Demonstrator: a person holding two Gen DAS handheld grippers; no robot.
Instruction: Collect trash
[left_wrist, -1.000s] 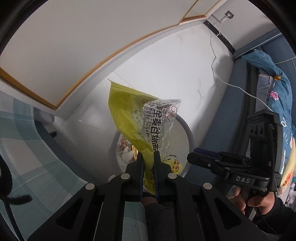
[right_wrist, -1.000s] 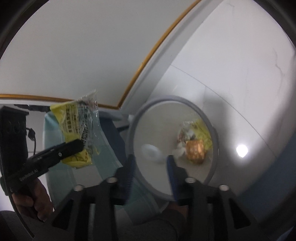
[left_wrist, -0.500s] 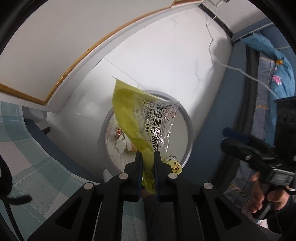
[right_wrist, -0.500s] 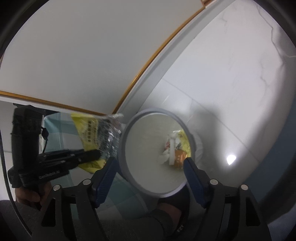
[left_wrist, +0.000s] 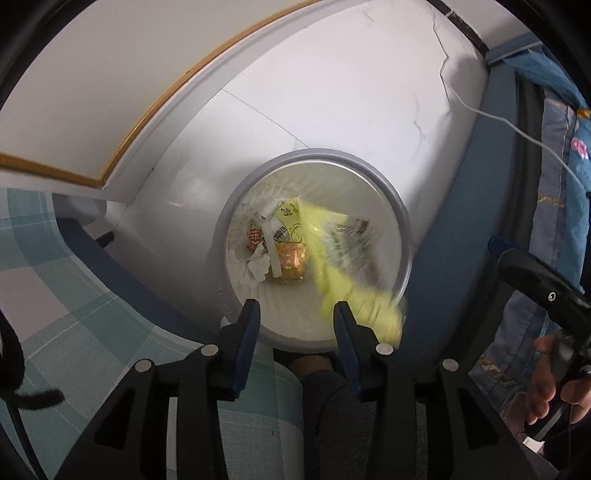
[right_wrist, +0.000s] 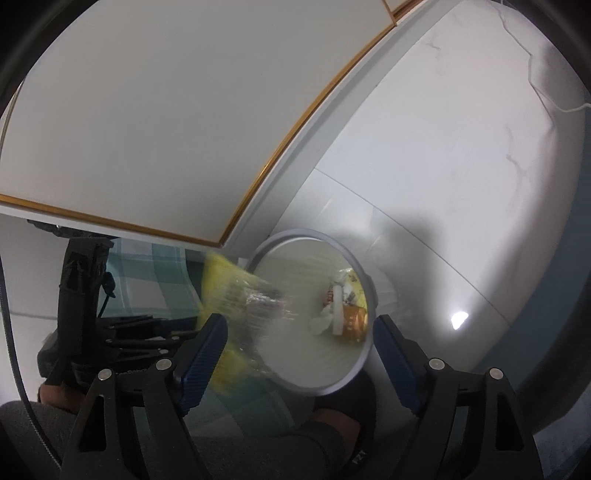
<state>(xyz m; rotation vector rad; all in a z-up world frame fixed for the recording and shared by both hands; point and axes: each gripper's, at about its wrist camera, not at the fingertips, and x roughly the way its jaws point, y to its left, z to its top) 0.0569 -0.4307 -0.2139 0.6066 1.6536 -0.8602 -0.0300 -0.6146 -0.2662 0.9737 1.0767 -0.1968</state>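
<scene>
A round grey-rimmed trash bin (left_wrist: 403, 221) stands on the white floor right under my left gripper (left_wrist: 295, 308), with several wrappers and tissues (left_wrist: 284, 251) at its bottom. My left gripper's jaws are opening and nothing is between the pads. The yellow and clear snack wrapper (left_wrist: 343, 266) is blurred in mid-air over the bin's right side, just past the right finger. In the right wrist view the same wrapper (right_wrist: 236, 291) hangs at the bin's left rim (right_wrist: 295, 233). My right gripper (right_wrist: 299, 321) is open, empty, and above the bin.
A teal checked cloth (left_wrist: 55, 295) lies to the left of the bin. Blue bedding (left_wrist: 554, 147) and a white cable (left_wrist: 517, 129) are on the right. A white panel with gold trim (right_wrist: 147, 110) runs behind. A person's hand (left_wrist: 546, 387) holds the right gripper.
My left gripper tilted down over the bin, opened and let go of the yellow wrapper, which now drops toward the bin. My right gripper opened wide and rose a little.
</scene>
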